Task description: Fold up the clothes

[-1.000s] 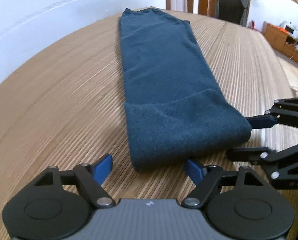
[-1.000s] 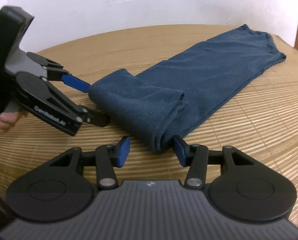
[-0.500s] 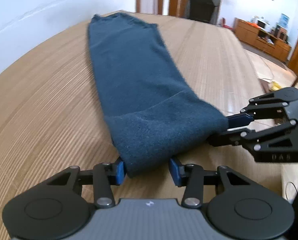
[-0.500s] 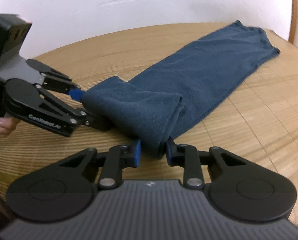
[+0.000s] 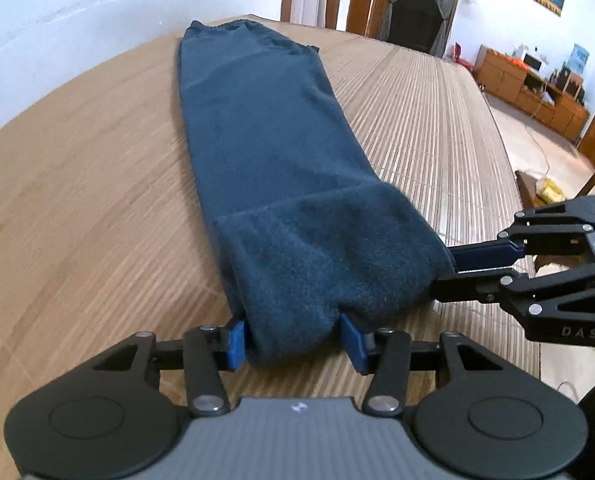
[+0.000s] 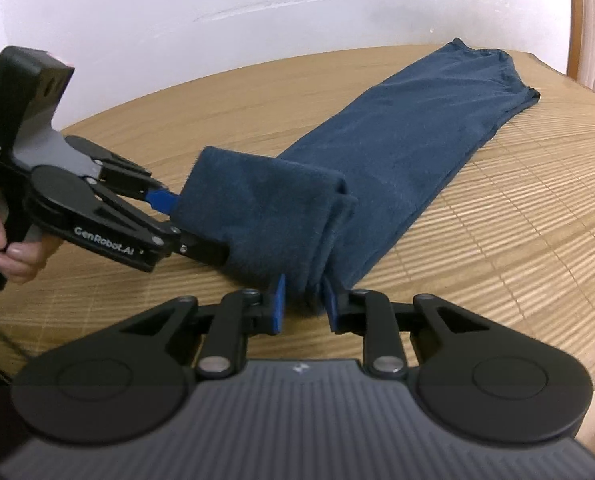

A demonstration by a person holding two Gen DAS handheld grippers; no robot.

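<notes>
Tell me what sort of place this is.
Most likely a home. A bamboo mat covers the surface where the dark blue garment lies, and beyond it are a wooden sideboard with a microwave and a curtained doorway.

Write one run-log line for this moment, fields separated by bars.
step: fold | left gripper: shut on blue garment | right gripper: shut on blue garment | folded end raised off mat

A broad bench (image 5: 437,128) covered in a tan mat of fine bamboo slats carries a single long, dark blue fleece garment (image 5: 265,148), folded into a narrow strip. It stretches away toward the far edge by the white wall, its near end doubled over and raised off the mat.
</notes>
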